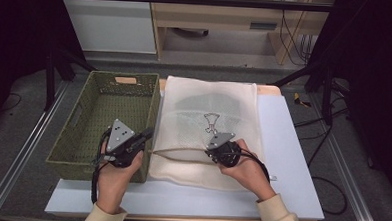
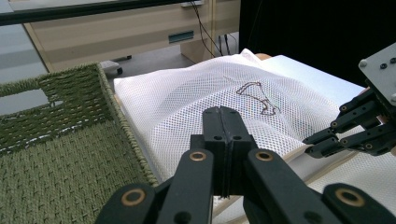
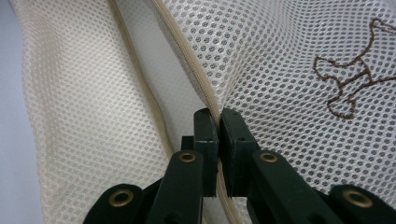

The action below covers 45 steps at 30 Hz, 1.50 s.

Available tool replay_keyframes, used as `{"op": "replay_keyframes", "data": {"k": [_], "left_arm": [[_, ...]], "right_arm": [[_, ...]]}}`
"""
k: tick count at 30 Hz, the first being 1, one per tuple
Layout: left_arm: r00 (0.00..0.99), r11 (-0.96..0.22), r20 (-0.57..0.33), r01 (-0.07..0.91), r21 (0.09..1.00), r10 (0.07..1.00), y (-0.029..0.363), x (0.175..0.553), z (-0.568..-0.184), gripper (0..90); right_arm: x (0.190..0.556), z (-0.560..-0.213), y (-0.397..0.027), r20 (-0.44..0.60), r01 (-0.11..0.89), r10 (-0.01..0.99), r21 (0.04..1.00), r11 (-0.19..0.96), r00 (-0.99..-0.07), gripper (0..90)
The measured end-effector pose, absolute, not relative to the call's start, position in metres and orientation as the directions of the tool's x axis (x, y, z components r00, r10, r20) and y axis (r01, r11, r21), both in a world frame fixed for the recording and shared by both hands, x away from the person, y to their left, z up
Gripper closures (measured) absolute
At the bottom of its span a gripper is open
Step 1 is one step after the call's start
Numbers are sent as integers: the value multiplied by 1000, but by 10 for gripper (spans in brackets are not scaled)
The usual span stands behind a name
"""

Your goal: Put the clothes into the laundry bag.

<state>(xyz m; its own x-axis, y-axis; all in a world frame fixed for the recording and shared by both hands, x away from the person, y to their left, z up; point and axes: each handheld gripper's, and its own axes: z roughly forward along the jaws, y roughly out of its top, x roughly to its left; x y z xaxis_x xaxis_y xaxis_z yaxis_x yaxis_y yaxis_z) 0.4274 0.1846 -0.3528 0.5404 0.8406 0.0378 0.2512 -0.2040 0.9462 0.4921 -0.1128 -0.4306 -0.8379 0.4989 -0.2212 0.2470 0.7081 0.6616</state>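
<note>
Mesh laundry bag lies lengthwise away; right tool pinches its zipper edge, left tool closed.

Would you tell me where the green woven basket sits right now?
In the high view the green woven basket stands at the table's left, directly beside the white mesh laundry bag, with the left gripper over its near right corner.

The bag is soft white cloth net full of tiny holes. Beside the bag, the green basket looks rough and woven. The table under the bag is smooth and matt.
</note>
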Motion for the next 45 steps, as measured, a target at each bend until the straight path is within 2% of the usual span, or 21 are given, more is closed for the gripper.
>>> {"op": "replay_keyframes", "data": {"k": [17, 22, 34, 45], "left_arm": [[527, -194, 28, 262, 945, 849, 193, 430, -351, 900], [523, -192, 25, 268, 944, 852, 195, 431, -351, 900], [521, -191, 22, 272, 943, 853, 198, 431, -350, 900], [521, -190, 20, 275, 942, 853, 200, 432, -349, 900]], "right_arm": [[493, -440, -116, -215, 267, 507, 647, 714, -835, 850], [493, -440, -117, -216, 265, 508, 650, 712, -834, 822], [485, -430, -118, -231, 258, 524, 667, 698, -820, 644], [478, -422, -121, -260, 248, 537, 673, 697, -803, 398]]}}
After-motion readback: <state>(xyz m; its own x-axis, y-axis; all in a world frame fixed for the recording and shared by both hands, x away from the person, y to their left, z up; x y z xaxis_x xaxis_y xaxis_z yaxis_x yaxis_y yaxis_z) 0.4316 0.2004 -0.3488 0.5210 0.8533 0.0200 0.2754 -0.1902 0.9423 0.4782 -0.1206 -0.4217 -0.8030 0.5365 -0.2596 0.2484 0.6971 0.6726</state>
